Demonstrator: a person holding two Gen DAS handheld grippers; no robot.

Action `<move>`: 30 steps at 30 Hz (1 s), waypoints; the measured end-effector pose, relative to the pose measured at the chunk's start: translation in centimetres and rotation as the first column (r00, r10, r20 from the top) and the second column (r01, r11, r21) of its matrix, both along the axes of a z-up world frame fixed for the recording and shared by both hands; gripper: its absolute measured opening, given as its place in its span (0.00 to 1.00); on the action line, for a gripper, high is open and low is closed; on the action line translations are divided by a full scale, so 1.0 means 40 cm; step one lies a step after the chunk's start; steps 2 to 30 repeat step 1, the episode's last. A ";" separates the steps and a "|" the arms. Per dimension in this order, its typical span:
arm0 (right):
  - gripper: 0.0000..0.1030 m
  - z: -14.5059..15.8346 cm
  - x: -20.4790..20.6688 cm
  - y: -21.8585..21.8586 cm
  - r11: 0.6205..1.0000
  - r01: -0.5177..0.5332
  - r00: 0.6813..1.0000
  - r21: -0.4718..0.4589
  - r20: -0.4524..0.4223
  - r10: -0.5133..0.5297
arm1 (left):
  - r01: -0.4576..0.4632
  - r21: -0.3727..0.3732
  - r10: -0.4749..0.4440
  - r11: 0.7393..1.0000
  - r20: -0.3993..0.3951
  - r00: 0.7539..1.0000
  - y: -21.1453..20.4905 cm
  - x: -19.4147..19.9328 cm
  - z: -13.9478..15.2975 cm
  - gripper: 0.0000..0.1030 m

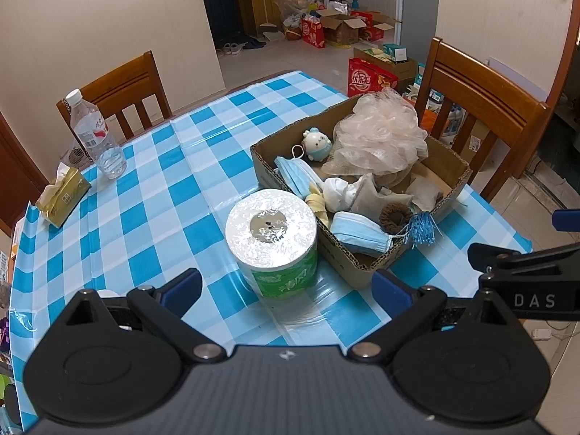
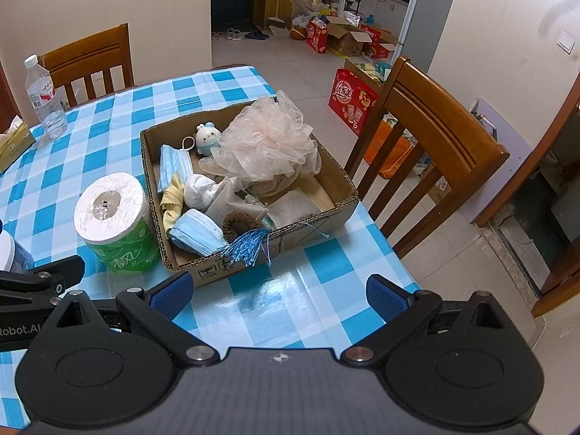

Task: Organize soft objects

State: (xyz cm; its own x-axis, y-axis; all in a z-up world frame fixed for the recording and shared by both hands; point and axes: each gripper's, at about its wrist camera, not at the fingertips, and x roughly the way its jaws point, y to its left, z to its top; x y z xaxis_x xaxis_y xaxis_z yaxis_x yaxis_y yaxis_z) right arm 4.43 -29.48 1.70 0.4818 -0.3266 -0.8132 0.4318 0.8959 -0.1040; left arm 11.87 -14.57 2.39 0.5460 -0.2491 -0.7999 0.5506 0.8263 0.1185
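Observation:
A wrapped toilet roll (image 1: 273, 239) (image 2: 116, 219) in green packaging stands upright on the checked tablecloth, just left of a shallow cardboard box (image 1: 348, 268) (image 2: 290, 235). The box holds a pink mesh bath puff (image 1: 380, 134) (image 2: 268, 137), blue face masks (image 1: 359, 232) (image 2: 195, 232), a small plush toy (image 1: 317, 143) (image 2: 206, 139), a white cloth, a brown hair tie and a blue tassel (image 1: 420, 228) (image 2: 246, 244). My left gripper (image 1: 286, 293) is open, hovering just before the roll. My right gripper (image 2: 277, 293) is open above the table, in front of the box.
A water bottle (image 1: 96, 134) (image 2: 45, 98) and a yellow tissue pack (image 1: 63, 195) (image 2: 14, 141) sit at the table's far left. Wooden chairs (image 1: 123, 87) (image 2: 427, 137) stand behind and right of the table. Cartons and bags clutter the floor beyond.

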 end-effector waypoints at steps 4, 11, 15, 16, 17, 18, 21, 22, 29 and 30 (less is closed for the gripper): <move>1.00 0.000 0.001 0.000 1.000 -0.001 1.000 0.001 0.000 0.001 | 0.000 0.000 0.000 1.000 0.000 1.000 0.000 -0.003 -0.003 0.97; 1.00 0.000 0.001 0.000 1.000 -0.001 1.000 0.001 0.000 0.001 | 0.000 0.000 0.000 1.000 0.000 1.000 0.000 -0.003 -0.003 0.97; 1.00 0.000 0.001 0.000 1.000 -0.001 1.000 0.001 0.000 0.001 | 0.000 0.000 0.000 1.000 0.000 1.000 0.000 -0.003 -0.003 0.97; 1.00 0.000 0.001 0.000 1.000 -0.001 1.000 0.001 0.000 0.001 | 0.000 0.000 0.000 1.000 0.000 1.000 0.000 -0.003 -0.003 0.97; 1.00 0.000 0.001 0.000 1.000 -0.001 1.000 0.001 0.000 0.001 | 0.000 0.000 0.000 1.000 0.000 1.000 0.000 -0.003 -0.003 0.97; 1.00 0.000 0.001 0.000 1.000 -0.001 1.000 0.001 0.000 0.001 | 0.000 0.000 0.000 1.000 0.000 1.000 0.000 -0.003 -0.003 0.97; 1.00 0.000 0.001 0.000 1.000 -0.001 1.000 0.001 0.000 0.001 | 0.000 0.000 0.000 1.000 0.000 1.000 0.000 -0.003 -0.003 0.97; 1.00 0.000 0.001 0.000 1.000 -0.001 1.000 0.001 0.000 0.001 | 0.000 0.000 0.000 1.000 0.000 1.000 0.000 -0.003 -0.003 0.97; 1.00 0.000 0.001 0.000 1.000 -0.001 1.000 0.001 0.000 0.001 | 0.000 0.000 0.000 1.000 0.000 1.000 0.000 -0.003 -0.003 0.97; 1.00 0.000 0.001 0.000 1.000 -0.001 1.000 0.001 0.000 0.001 | 0.000 0.000 0.000 1.000 0.000 1.000 0.000 -0.003 -0.003 0.97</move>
